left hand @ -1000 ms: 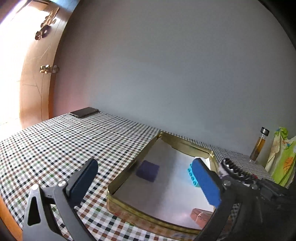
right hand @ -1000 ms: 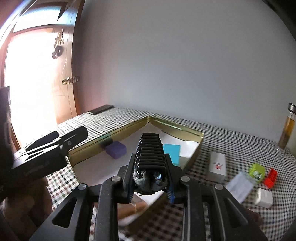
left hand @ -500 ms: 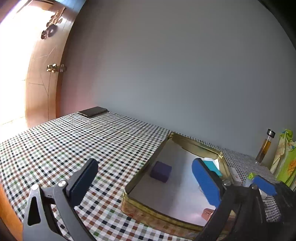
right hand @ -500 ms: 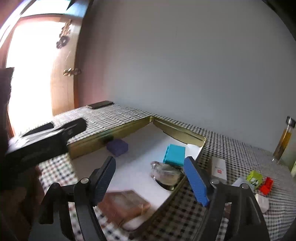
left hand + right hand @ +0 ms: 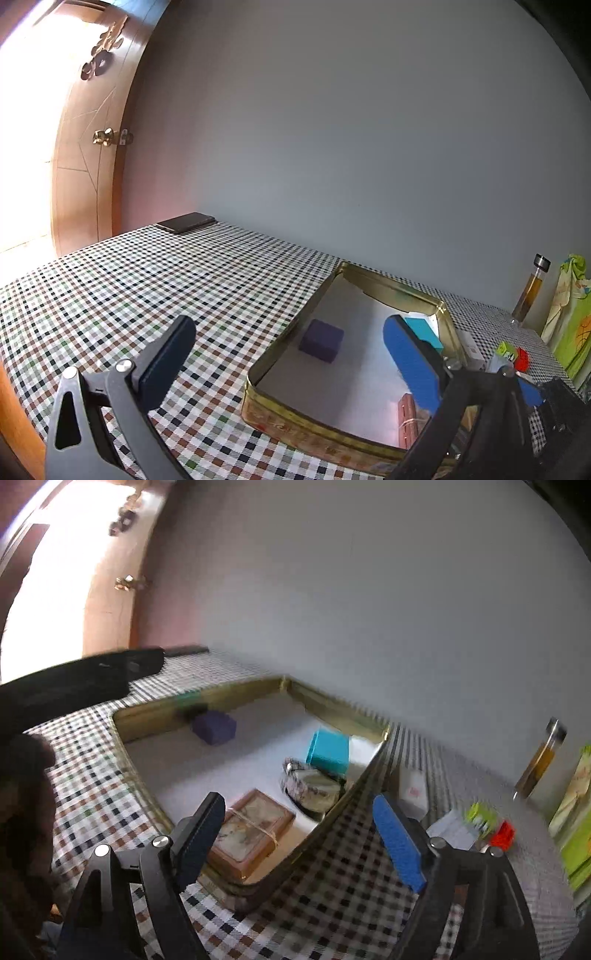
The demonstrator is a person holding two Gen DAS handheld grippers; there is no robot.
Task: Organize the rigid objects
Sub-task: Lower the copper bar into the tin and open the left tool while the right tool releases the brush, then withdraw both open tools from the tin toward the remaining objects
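A gold tin tray [image 5: 129, 723] lies on the checked tablecloth. It holds a purple block [image 5: 215, 726], a teal block [image 5: 328, 752], a dark stapler-like object [image 5: 312, 784] and a brown box tied with string [image 5: 249, 834]. The tray [image 5: 280, 406] and the purple block [image 5: 321, 339] also show in the left wrist view. My right gripper [image 5: 299, 840] is open and empty above the tray's near right corner. My left gripper [image 5: 291, 354] is open and empty at the tray's left side.
Right of the tray lie a white box [image 5: 415, 792], a white card [image 5: 448, 829], a green block [image 5: 480, 814] and a red block [image 5: 504, 832]. A bottle [image 5: 541, 757] stands by the wall. A dark phone [image 5: 184, 222] lies at the table's far corner.
My right gripper opened and let go of the dark stapler-like object, which now lies in the tray. It then drew back to the right. My left gripper shifted left.
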